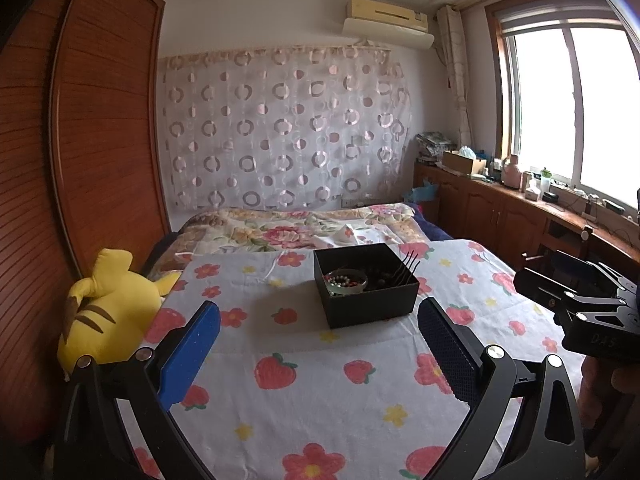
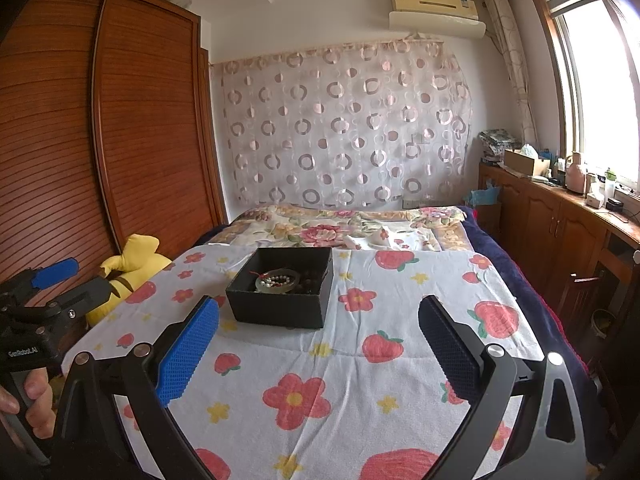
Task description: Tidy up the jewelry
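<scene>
A black box (image 1: pixel 366 284) sits open on a strawberry-and-flower cloth (image 1: pixel 320 380) spread over a bed, ahead of both pairs of blue-padded fingers and touched by neither. Inside it lie a pale green bangle (image 1: pixel 348 282), a string of light beads (image 2: pixel 276 280) draped across the bangle, and a dark comb (image 1: pixel 408 268) leaning against the far right wall with its teeth above the rim; darker pieces beside them are too murky to name. The left gripper (image 1: pixel 320 356) hovers over the cloth with its fingers (image 1: pixel 192 354) spread wide and empty, the box lying beyond the gap and slightly toward the right finger, bare cloth between pads and box. The right gripper (image 2: pixel 318 354) hangs likewise, fingers (image 2: pixel 188 350) wide apart and holding nothing, the box just past the left fingertip. A hand (image 2: pixel 34 404) grips the left tool's handle at the lower left of the right wrist view. Left of the left fingers, a yellow plush toy (image 1: pixel 108 312) rests at the cloth's edge against a wooden wardrobe (image 1: pixel 80 160). Right of the right fingers the cloth ends over a dark blanket (image 2: pixel 520 280), with wooden cabinets (image 2: pixel 560 224) under a bright window (image 1: pixel 572 108). Beyond the box lies a floral quilt (image 1: pixel 296 228) and a circle-patterned curtain (image 1: pixel 284 128).
</scene>
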{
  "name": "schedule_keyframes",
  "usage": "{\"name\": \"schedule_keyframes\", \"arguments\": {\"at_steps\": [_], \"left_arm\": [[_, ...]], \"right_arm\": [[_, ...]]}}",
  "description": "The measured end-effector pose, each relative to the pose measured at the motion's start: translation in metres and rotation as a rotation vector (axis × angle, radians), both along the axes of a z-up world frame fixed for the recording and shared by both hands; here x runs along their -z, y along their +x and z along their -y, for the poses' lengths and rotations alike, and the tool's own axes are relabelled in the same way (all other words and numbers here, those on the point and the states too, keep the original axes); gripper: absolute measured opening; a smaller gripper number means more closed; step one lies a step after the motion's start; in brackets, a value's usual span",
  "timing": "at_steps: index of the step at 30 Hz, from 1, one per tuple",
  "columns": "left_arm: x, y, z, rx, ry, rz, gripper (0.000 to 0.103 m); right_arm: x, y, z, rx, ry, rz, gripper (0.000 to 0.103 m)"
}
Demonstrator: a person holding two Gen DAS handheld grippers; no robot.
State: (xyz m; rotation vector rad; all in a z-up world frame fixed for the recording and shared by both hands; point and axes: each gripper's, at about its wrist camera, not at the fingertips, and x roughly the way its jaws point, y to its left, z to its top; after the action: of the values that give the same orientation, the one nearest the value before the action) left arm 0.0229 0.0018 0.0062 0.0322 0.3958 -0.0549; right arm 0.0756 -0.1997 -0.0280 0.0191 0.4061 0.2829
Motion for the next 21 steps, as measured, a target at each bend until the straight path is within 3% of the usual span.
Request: {"name": "schedule_keyframes", "arguments": {"at_steps": [21], "left_arm": [[0.0005,0.0006,-0.0009,-0.004,-0.002,-0.002,0.095]], "right_arm": [[0.003,0.0001,0.001,0.0,0.001,0.002,0.101]]}}
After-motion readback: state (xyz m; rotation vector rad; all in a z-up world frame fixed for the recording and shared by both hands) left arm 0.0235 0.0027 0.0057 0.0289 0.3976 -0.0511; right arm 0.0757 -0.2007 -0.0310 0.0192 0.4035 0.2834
